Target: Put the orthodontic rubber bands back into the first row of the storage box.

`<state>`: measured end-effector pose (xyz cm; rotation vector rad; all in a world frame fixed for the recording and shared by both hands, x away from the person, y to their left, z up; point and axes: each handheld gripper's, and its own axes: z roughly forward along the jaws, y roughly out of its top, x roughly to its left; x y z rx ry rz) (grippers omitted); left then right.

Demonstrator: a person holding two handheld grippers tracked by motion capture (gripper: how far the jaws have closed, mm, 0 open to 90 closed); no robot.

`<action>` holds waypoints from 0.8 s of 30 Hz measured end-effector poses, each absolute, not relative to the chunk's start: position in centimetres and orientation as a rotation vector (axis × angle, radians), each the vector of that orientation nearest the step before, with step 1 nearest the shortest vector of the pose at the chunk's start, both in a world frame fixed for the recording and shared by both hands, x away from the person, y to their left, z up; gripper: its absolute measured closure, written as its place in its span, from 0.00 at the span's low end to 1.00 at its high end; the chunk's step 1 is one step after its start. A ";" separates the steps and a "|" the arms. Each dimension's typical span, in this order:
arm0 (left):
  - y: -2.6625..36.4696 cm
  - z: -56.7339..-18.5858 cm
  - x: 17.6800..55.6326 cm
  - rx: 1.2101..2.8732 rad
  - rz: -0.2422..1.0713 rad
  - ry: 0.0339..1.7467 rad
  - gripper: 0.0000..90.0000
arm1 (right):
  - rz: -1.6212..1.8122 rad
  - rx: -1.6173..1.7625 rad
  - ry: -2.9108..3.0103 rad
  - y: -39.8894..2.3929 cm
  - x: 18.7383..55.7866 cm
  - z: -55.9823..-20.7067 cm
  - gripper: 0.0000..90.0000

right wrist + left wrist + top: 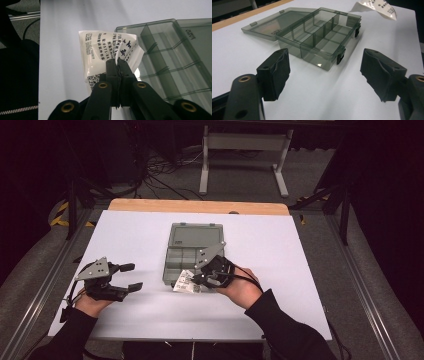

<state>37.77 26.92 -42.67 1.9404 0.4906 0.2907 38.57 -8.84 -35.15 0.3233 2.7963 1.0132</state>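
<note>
1. The small white packet, a thin printed pouch with black text and a square code, looks very light and soft; it bends and wrinkles where it is pinched. I judge it can slip or tear if pulled hard, so a hold on its flat edge seems best.
2. The packet hangs just in front of the near edge of the organizer box, a little above the counter, near the middle.
3. The right gripper is clenched on the lower edge of the packet, its jaws pressed together with the film between them.
4. The organizer box is of smoky clear plastic, stiff and probably smooth. Its lid lies open on the far side, and the compartments look empty.
5. The left gripper is released, its jaws wide apart with nothing between them, at the left of the counter and well apart from the box.
6. The counter is white and flat, with a wooden strip along its far edge.
7. The room around is dark; beyond stand cables on the floor and a light metal frame.
</note>
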 end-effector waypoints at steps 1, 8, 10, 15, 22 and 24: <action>26.9 -42.7 37.8 1.940 0.291 0.491 0.27 | 1.015 0.326 2.790 -8.9 38.7 -35.0 0.99; 26.9 -42.7 37.8 1.940 0.292 0.491 0.27 | 1.016 0.341 2.768 -9.2 39.7 -34.1 0.99; 27.0 -42.6 37.8 1.943 0.295 0.488 0.27 | 1.013 0.354 2.762 -9.3 40.0 -33.9 0.99; 27.0 -42.7 37.8 1.942 0.291 0.490 0.27 | 1.018 0.365 2.745 -9.5 40.9 -33.5 0.99; 27.1 -42.6 37.7 1.936 0.297 0.493 0.27 | 1.017 0.401 2.723 -9.8 42.4 -33.4 0.99; 27.1 -42.6 37.7 1.939 0.294 0.491 0.27 | 1.016 0.405 2.720 -9.8 42.6 -33.4 0.99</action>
